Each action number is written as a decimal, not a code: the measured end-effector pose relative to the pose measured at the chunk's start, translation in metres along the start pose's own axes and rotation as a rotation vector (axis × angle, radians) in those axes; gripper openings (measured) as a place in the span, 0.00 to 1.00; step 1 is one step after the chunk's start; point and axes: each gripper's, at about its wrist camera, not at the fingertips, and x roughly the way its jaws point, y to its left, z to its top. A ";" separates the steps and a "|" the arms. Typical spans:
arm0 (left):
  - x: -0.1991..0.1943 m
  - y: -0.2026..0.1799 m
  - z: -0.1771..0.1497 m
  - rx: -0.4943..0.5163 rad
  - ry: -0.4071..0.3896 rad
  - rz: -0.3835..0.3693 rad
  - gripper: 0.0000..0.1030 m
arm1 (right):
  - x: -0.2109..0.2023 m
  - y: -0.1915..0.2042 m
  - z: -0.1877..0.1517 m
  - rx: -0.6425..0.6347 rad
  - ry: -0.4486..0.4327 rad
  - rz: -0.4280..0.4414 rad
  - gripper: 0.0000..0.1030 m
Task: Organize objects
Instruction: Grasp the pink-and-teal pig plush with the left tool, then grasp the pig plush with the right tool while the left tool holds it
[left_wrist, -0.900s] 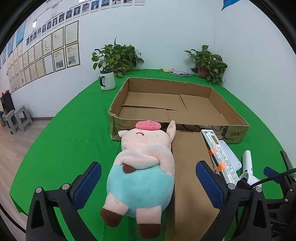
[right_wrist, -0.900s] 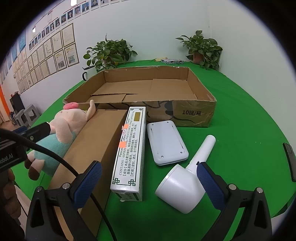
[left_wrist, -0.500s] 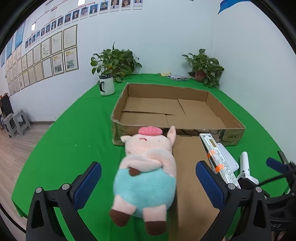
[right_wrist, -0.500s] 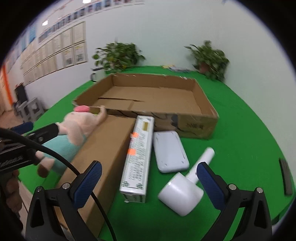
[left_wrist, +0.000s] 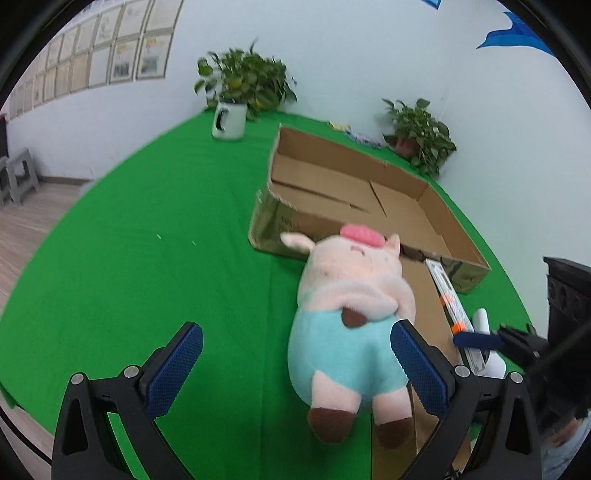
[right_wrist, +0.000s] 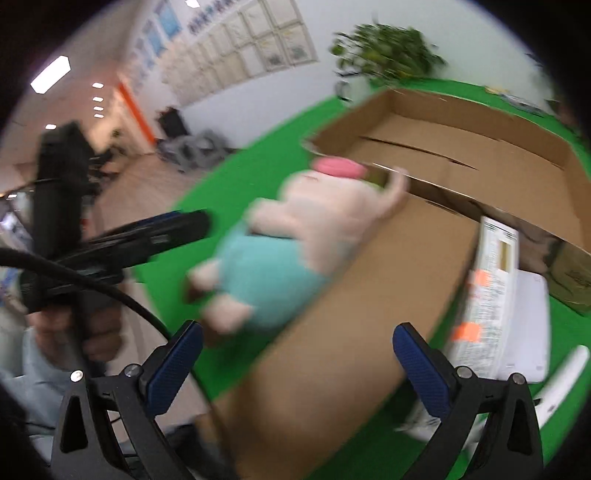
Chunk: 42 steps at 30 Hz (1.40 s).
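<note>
- I'm looking at a white-walled room with framed sheets (left_wrist: 122, 62) hanging on the left wall and two potted plants sitting at the back of a green-covered worktop (left_wrist: 147, 240): a big one (left_wrist: 245, 83) behind a white mug (left_wrist: 229, 120), a smaller one (left_wrist: 421, 134) in the corner.
- A shallow open cardboard box (left_wrist: 365, 195) is sitting mid-worktop.
- The plush pig (left_wrist: 351, 325) is lying on its back just in front of the box's near wall, head toward the box, partly leaning on a flat cardboard piece (right_wrist: 369, 302) beside it.
- My left gripper (left_wrist: 295, 369) is hovering with its jaws spread wide, gripping nothing; the right-hand pad (left_wrist: 417, 369) is overlapping the pig's blue belly in the left wrist view, and I can't tell if it's actually touching.
- My right gripper (right_wrist: 297, 369) is also standing wide open and holding nothing, pointing over the flat cardboard.
- A long white printed carton (right_wrist: 487, 291) with orange tags is lying along the cardboard's far edge, next to a flat white device (right_wrist: 528, 325) and a white handled gadget (right_wrist: 561, 373).
- The right wrist view is pretty motion-blurred.
</note>
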 end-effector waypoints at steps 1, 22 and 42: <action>0.006 0.000 -0.002 0.004 0.018 -0.014 0.99 | 0.003 -0.008 0.001 0.012 0.002 -0.027 0.99; 0.051 -0.014 -0.023 0.051 0.064 -0.235 0.61 | 0.009 -0.002 0.029 -0.133 -0.186 -0.201 0.99; -0.031 0.031 -0.073 -0.049 0.002 -0.164 0.54 | 0.084 0.059 0.063 0.093 0.136 0.179 1.00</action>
